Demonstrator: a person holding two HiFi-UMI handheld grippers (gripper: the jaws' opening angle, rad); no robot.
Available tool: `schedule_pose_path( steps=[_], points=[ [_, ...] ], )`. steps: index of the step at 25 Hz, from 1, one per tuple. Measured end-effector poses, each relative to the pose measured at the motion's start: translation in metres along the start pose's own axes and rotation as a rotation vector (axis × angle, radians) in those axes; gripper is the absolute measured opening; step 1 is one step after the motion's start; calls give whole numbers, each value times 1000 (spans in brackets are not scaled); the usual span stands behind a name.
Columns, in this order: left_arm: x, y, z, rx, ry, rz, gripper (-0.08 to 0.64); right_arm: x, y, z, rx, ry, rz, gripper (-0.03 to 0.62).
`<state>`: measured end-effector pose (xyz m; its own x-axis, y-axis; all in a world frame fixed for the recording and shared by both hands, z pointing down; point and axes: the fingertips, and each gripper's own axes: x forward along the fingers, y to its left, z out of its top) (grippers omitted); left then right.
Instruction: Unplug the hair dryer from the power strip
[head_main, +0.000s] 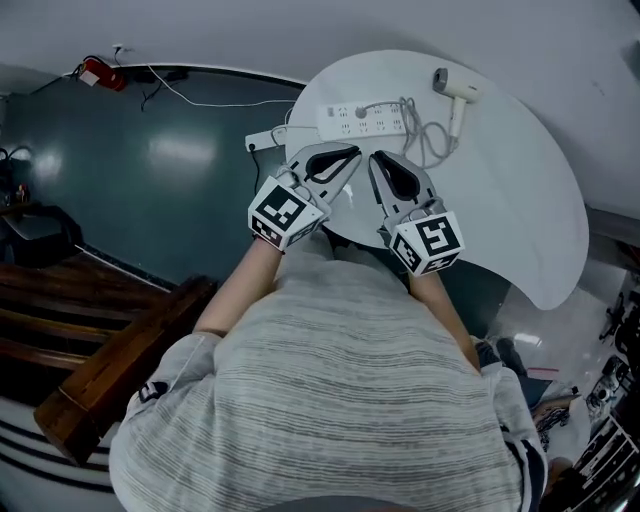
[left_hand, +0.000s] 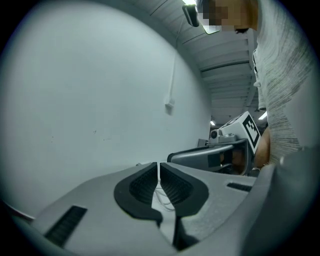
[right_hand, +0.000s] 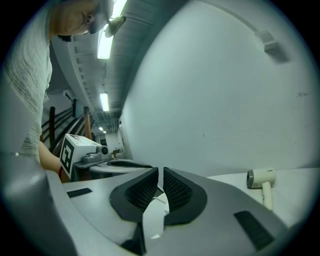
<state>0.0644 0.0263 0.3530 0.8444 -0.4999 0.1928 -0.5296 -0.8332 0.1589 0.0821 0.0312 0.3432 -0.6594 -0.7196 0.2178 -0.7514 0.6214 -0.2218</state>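
A white hair dryer (head_main: 455, 98) lies at the far side of the white round table (head_main: 520, 200), also seen lying flat as hair dryer (right_hand: 263, 182). Its coiled white cord (head_main: 422, 135) runs to a white power strip (head_main: 362, 119) at the table's far edge. My left gripper (head_main: 345, 152) and right gripper (head_main: 377, 158) hover side by side over the table's near part, just short of the strip. Both are shut and hold nothing. In the left gripper view the left gripper (left_hand: 158, 170) points across the table toward the wall, with a bit of cord showing behind it.
A white wall rises behind the table. A white cable (head_main: 215, 100) runs from the strip left across the dark floor to a red object (head_main: 103, 73). Dark wooden steps (head_main: 60, 320) lie at the left. The person's grey striped shirt fills the lower head view.
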Motion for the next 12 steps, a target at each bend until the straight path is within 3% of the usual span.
schedule_pose_path(
  steps=[7,12],
  points=[
    [13,51,-20,38,88,-94,15,51,-21,-19,61,74,-78,29],
    [22,67,-44,119,185,-193,83,69,-30,-34,69,115,-129,29]
  ],
)
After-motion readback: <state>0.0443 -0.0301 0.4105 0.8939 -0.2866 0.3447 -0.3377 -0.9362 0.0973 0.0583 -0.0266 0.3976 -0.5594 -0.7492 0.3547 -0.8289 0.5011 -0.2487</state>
